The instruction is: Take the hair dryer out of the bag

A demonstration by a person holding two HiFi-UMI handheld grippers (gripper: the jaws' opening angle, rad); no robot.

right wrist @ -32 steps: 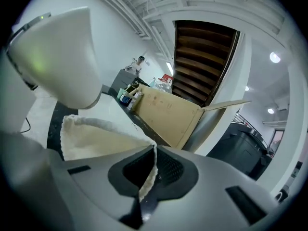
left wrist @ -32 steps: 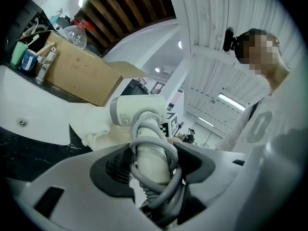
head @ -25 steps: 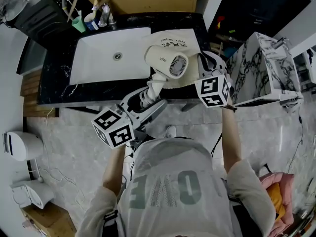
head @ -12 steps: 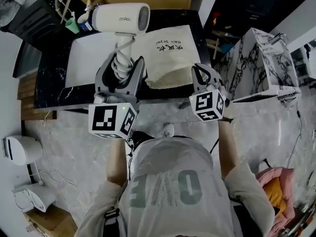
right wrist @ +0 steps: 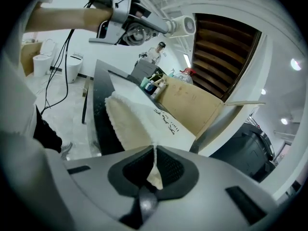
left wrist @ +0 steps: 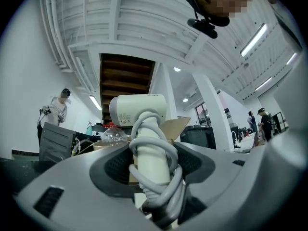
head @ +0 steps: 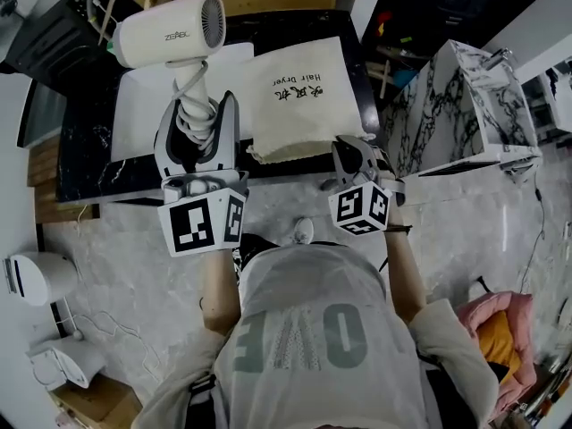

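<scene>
The white hair dryer [head: 165, 30] is out of the bag and held up in the air, its barrel level over the sink. My left gripper [head: 198, 121] is shut on its handle [left wrist: 153, 162], which has the grey cord wound round it. The cream cloth bag [head: 297, 96] with black print lies flat on the dark counter, its mouth at the near edge. My right gripper [head: 351, 155] is shut on the bag's near corner [right wrist: 154, 173], a fold of cloth pinched between its pads. In the right gripper view the bag [right wrist: 132, 121] stretches away across the counter.
A white sink [head: 143, 105] is set into the black counter [head: 80, 164]. Cups with brushes [right wrist: 153, 85] and a cardboard box [right wrist: 192, 105] stand at the counter's back. A marble-patterned cabinet [head: 456, 105] is at the right, a toilet [head: 36, 271] at the left. Other people stand in the background.
My left gripper has lifted the hair dryer clear of the bag and swung it left, turning it upright. My right gripper has drawn the bag's corner back toward the counter's near edge.
</scene>
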